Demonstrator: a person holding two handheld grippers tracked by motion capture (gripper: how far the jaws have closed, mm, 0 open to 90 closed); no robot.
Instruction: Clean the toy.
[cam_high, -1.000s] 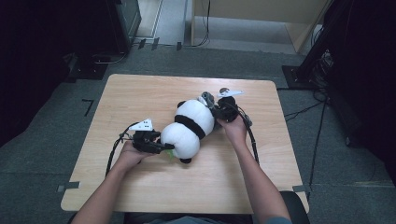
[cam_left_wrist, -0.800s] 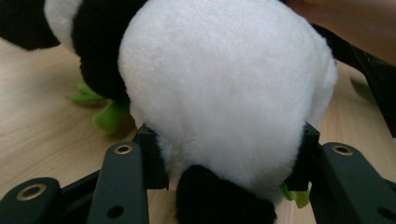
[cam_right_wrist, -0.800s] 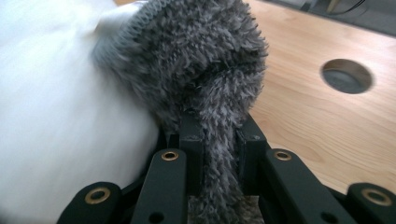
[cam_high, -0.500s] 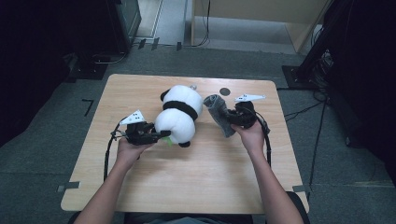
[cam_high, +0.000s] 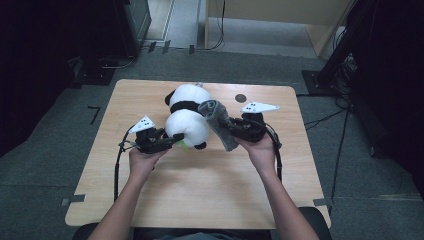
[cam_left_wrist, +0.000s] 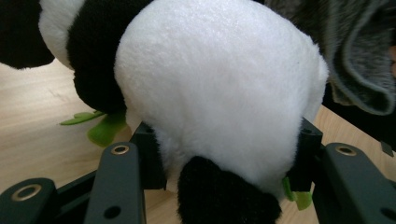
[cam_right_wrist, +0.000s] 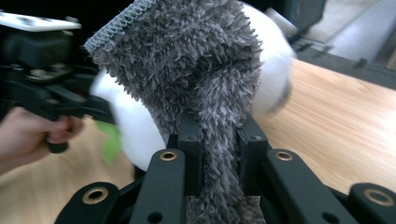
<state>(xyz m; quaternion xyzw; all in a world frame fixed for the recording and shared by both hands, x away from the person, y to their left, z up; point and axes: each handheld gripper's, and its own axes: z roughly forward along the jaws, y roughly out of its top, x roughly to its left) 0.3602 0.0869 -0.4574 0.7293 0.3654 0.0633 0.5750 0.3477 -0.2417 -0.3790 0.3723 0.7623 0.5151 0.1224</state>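
A black-and-white plush panda (cam_high: 187, 120) is held over the middle of the wooden table (cam_high: 150, 200), head toward the far side. My left gripper (cam_high: 172, 141) is shut on its white rump (cam_left_wrist: 219, 84), and both pads dent the fur. Its jaws (cam_left_wrist: 224, 154) have just been opening a little with the panda still between them. My right gripper (cam_high: 232, 129) is shut on a grey fluffy cloth (cam_high: 219, 125) that hangs against the panda's right side. In the right gripper view the cloth (cam_right_wrist: 187, 60) is pinched between the pads (cam_right_wrist: 219, 154).
Green felt leaves (cam_left_wrist: 100, 128) stick out under the panda. A small dark round mark (cam_high: 241, 98) lies on the table behind the right gripper. Dark equipment and cables stand on the floor around the table.
The panda has swung from lying slantwise to pointing away from the person, and it sits higher. The right gripper has pulled the grey cloth rightward and up beside the panda.
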